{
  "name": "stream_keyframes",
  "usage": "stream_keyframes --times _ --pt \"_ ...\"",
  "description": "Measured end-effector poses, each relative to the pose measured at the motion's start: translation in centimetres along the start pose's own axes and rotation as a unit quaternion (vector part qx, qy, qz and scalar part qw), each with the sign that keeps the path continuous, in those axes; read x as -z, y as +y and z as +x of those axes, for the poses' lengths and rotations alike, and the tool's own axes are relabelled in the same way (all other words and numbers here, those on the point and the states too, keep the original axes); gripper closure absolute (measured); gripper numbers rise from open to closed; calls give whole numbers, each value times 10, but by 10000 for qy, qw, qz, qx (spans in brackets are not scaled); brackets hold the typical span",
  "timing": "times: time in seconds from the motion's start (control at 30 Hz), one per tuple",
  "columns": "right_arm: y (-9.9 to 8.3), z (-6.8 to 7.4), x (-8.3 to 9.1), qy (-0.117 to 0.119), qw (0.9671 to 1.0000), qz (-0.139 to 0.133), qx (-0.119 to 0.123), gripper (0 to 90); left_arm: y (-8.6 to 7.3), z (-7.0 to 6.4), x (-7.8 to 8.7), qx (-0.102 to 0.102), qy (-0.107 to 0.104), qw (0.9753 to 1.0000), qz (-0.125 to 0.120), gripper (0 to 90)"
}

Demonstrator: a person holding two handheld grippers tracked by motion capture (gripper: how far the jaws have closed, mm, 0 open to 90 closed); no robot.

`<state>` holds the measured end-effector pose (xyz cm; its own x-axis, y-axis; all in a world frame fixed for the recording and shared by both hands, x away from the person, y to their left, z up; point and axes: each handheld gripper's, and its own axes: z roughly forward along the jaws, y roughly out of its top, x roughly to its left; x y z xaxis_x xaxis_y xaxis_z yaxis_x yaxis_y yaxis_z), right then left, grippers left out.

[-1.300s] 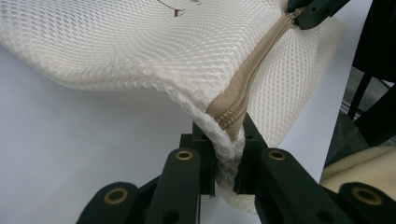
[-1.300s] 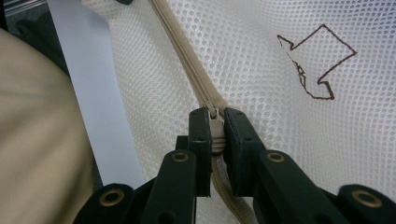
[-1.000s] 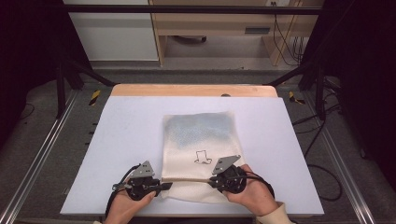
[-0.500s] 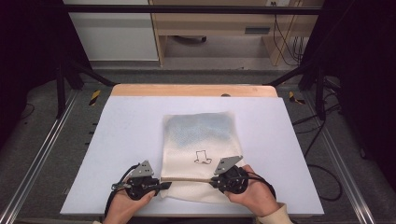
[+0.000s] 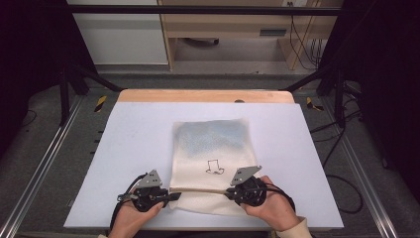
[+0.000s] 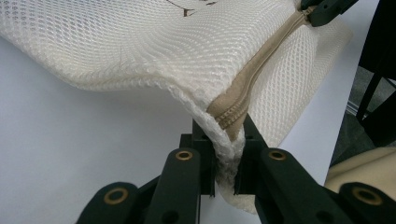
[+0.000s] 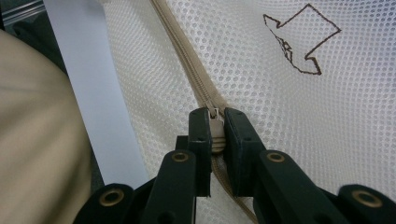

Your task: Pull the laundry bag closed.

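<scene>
The mesh bag (image 5: 210, 166) lies flat near the front of the white worktop (image 5: 133, 139), its tan zipper (image 5: 200, 190) running across the near end. The left claw (image 5: 174, 195) is clenched on the bag's corner at the left end of the zipper; the left gripper view shows mesh and zipper tape (image 6: 233, 105) pinched between its jaws. The right claw (image 5: 229, 192) is clenched on the zipper pull (image 7: 215, 126), gripped between the jaws in the right gripper view.

Against the high view a second ago, the right claw sits slightly farther to the person's right along the zipper line, while the left claw is in the same place. The shift is small, but it suggests the pull is being drawn away from the anchored corner. From these views I cannot tell whether the teeth behind the pull are joined or parted, so the zipper may be either opening or closing; either way the pull looks close to the right end of its run, so little travel seems left.

No brand, label or readable writing shows. The only mark is a small dark outline drawing (image 7: 301, 39) on the mesh, angular and arrow-like, seen also in the high view just beyond the zipper (image 5: 214, 167).
</scene>
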<state>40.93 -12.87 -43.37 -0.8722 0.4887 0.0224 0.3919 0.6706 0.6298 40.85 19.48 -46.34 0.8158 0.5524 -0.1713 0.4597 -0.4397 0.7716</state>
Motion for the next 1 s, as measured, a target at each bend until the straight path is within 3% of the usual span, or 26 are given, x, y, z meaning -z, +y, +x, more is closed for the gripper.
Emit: stream_keyframes --times 1.0 --pt "-13 -6 14 -134 9998 -51 -160 819 0 5 5 71 33 10000 -24 818"
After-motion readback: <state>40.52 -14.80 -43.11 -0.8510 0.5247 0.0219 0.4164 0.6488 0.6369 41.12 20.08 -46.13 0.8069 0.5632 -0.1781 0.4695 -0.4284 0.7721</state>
